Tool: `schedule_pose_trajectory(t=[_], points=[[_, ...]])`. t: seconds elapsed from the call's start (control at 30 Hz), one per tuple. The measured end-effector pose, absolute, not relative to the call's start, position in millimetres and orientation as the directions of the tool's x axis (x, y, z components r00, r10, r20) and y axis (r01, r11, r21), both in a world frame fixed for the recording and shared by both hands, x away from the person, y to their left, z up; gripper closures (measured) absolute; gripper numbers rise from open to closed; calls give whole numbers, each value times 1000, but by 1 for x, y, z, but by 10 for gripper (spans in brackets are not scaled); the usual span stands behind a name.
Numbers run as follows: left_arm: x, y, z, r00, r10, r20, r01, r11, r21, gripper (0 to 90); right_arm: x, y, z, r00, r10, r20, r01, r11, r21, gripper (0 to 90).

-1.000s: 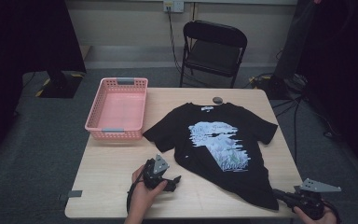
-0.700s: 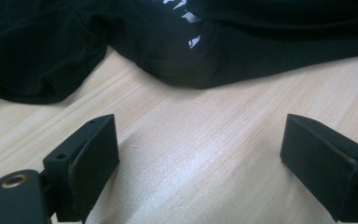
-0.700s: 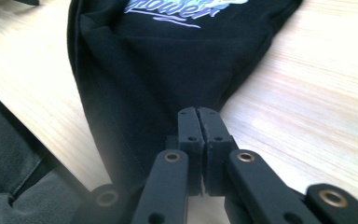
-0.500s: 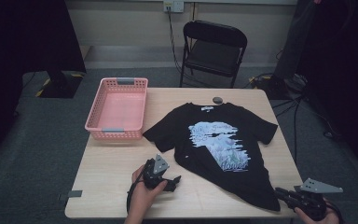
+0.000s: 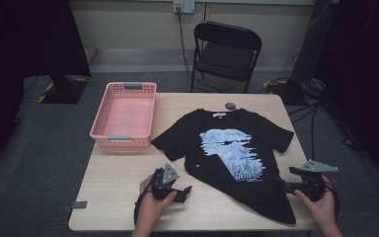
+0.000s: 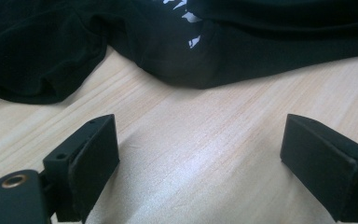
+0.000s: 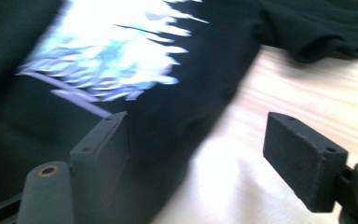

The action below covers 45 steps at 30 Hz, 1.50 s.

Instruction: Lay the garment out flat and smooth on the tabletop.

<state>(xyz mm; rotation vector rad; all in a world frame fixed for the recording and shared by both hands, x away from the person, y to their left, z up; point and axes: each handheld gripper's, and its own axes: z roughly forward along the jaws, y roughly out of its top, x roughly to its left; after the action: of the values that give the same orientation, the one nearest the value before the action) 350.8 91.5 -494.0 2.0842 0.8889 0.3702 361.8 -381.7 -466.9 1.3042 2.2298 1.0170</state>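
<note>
A black T-shirt (image 5: 232,158) with a pale blue and white print lies spread flat, front up, on the wooden counter (image 5: 113,182), collar toward the far edge and hem toward the person. The left gripper (image 5: 180,191) rests low on bare wood just beside the shirt's near-left side, below the left sleeve; its jaws stand wide apart and hold nothing, with the fabric edge (image 6: 186,79) a little ahead of them. The right gripper (image 5: 287,186) sits at the shirt's near-right edge, jaws likewise spread wide and empty; one jaw lies over the dark cloth (image 7: 158,135), the other over bare wood. A pink basket (image 5: 126,116) stands at the counter's far-left, apart from the shirt, and a small dark round object (image 5: 230,105) lies just beyond the collar. A folding chair (image 5: 227,52) stands behind. Risks, as judged: closing on one layer only would leave the back panel behind and twist any fold; a jaw scraping the wood could push the hem into a bunch instead of catching it; uneven lifting by the two grippers would skew the shirt toward the near edge, where the hem corner already lies close to overhanging.
</note>
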Motion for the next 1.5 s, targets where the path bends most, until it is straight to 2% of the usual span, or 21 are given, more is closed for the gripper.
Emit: schedule_pose_trajectory(t=[0.17, 0.57, 0.63, 0.83, 1.1, 1.3, 1.5], points=[[351, 91, -494, 707, 705, -46, 464, -414, 783, 109, 374, -384, -477, -489, 872, 15, 626, 339, 702, 120], [351, 92, -494, 719, 693, -44, 455, -422, 784, 122, 375, -387, -482, -506, 862, 29, 632, 348, 692, 101], [350, 91, -492, 715, 697, -50, 465, -422, 778, 170, 375, -387, -483, -506, 862, 29, 632, 347, 692, 101], [353, 80, -481, 725, 683, -85, 458, -387, 800, 160, 375, -387, -483, -505, 862, 31, 634, 346, 692, 98], [385, 50, -473, 729, 674, -117, 460, -357, 813, 175, 375, -387, -483, -506, 862, 31, 634, 347, 692, 95], [412, 29, -470, 700, 702, -131, 473, -318, 822, 201, 375, -387, -483, -506, 862, 31, 634, 347, 691, 94], [430, 16, -472, 688, 715, -122, 487, -331, 808, 282, 375, -387, -483, -505, 862, 30, 633, 347, 692, 94]])
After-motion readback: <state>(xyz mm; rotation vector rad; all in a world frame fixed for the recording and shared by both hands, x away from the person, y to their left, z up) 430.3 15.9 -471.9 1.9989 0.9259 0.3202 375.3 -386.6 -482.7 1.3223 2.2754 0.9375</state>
